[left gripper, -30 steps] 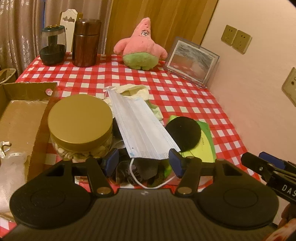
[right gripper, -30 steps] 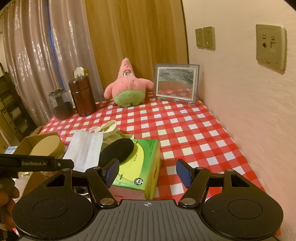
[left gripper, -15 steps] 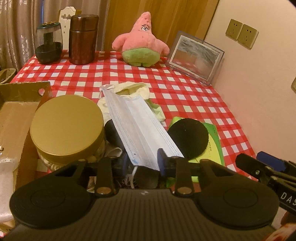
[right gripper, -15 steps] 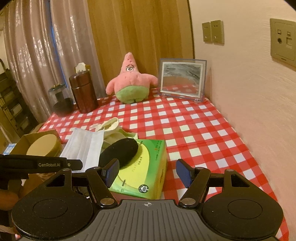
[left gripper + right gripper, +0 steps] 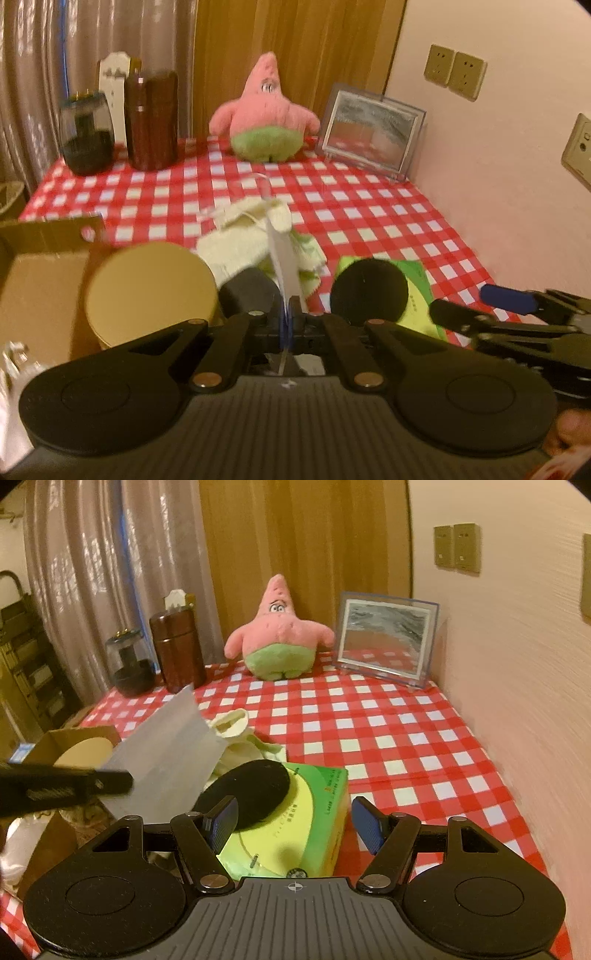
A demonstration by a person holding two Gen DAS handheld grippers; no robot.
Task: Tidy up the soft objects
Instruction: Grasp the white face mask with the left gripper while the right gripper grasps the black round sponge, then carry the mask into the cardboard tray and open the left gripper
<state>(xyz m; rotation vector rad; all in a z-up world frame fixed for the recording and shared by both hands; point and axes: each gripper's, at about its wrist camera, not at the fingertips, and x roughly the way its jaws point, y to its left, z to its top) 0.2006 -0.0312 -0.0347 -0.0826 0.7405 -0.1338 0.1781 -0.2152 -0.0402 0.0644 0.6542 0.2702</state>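
Left gripper [image 5: 287,319] pinches the face mask [image 5: 284,266] edge-on, lifted ahead of its fingers. Right gripper [image 5: 295,825] spread, empty, over the tissue pack [image 5: 295,834]. Step looks like mask pickup; next likely calls for carrying it to a spot.

We look from both wrists, low and close at the desk's [image 5: 362,206] near edge, toward its far edge; both views share the plush star [image 5: 264,114] [image 5: 279,635].

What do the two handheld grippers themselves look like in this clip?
Both the left gripper and the right gripper are matte black: ribbed body, two round discs, linkage arms with brass-coloured rivets, blue ridged fingertip pads. No cables or sleeves are visible.
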